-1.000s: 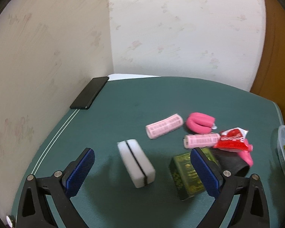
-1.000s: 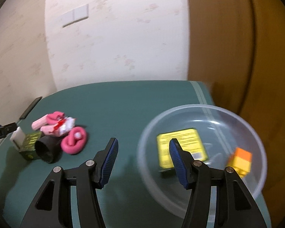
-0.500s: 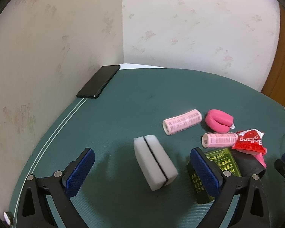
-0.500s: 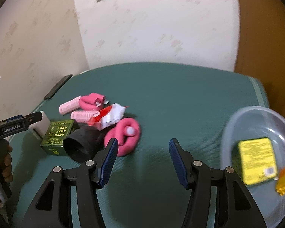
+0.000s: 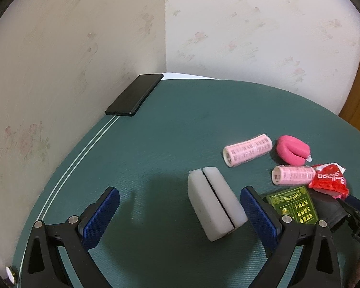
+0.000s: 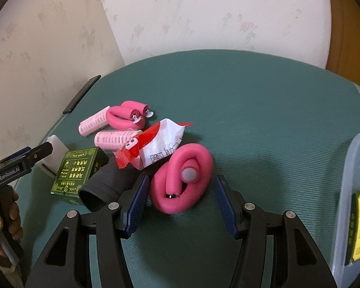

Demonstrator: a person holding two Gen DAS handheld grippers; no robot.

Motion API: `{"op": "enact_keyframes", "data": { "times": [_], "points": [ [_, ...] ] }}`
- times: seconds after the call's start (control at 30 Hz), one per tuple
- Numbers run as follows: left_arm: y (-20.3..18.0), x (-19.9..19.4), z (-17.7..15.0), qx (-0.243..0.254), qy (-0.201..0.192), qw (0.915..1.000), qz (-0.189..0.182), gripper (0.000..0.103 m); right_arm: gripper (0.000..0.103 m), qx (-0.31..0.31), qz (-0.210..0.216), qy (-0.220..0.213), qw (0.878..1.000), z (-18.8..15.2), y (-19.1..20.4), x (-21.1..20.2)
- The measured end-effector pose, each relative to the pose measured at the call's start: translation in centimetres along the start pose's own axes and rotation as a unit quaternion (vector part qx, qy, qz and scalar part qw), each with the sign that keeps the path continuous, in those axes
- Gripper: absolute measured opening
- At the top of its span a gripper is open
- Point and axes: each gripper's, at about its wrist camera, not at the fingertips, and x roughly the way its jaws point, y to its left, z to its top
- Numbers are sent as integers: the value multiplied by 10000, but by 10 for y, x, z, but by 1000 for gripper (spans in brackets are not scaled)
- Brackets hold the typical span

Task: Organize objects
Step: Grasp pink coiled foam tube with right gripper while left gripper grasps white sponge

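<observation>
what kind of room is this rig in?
Probably a home room, not a lab. Floral wallpaper meets in a corner, a wooden door stands at the right, and a green-covered table carries household bits like pink hair rollers and a phone.

- The desk (image 5: 180, 120), under a dark green mat, stands in a wallpapered corner.
- A black phone (image 5: 134, 94) lies at its wall edge.
- On the mat: a white foam block (image 5: 216, 201), two pale pink rollers (image 5: 247, 150), a green box (image 6: 75, 172), a black tube (image 6: 103, 187), a red-and-white packet (image 6: 158, 147), two coiled pink foam rollers (image 6: 182, 182).
- A clear container (image 6: 352, 192) sits at the right edge.
</observation>
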Motion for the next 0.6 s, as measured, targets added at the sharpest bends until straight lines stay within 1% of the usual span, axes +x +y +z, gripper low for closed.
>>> {"op": "enact_keyframes", "data": {
  "times": [0.1, 0.23, 0.47, 0.53, 0.6],
  "points": [
    [0, 2, 0, -24, 35, 10000, -52, 102, 58, 29, -15, 77, 10000, 3, -2, 5],
    [-3, 5, -1, 42, 55, 10000, -59, 102, 58, -38, -144, 118, 9998, 6, 1, 10],
    [-8, 14, -4, -24, 220, 9989, -422, 102, 58, -83, -346, 118, 9993, 6, 3, 11],
    [-7, 13, -5, -51, 210, 9988, -434, 102, 58, -7, -469, 92, 9989, 7, -1, 10],
    [-6, 12, -4, -57, 178, 9989, -427, 102, 58, 79, -461, 83, 9989, 7, -6, 9]
  ]
}}
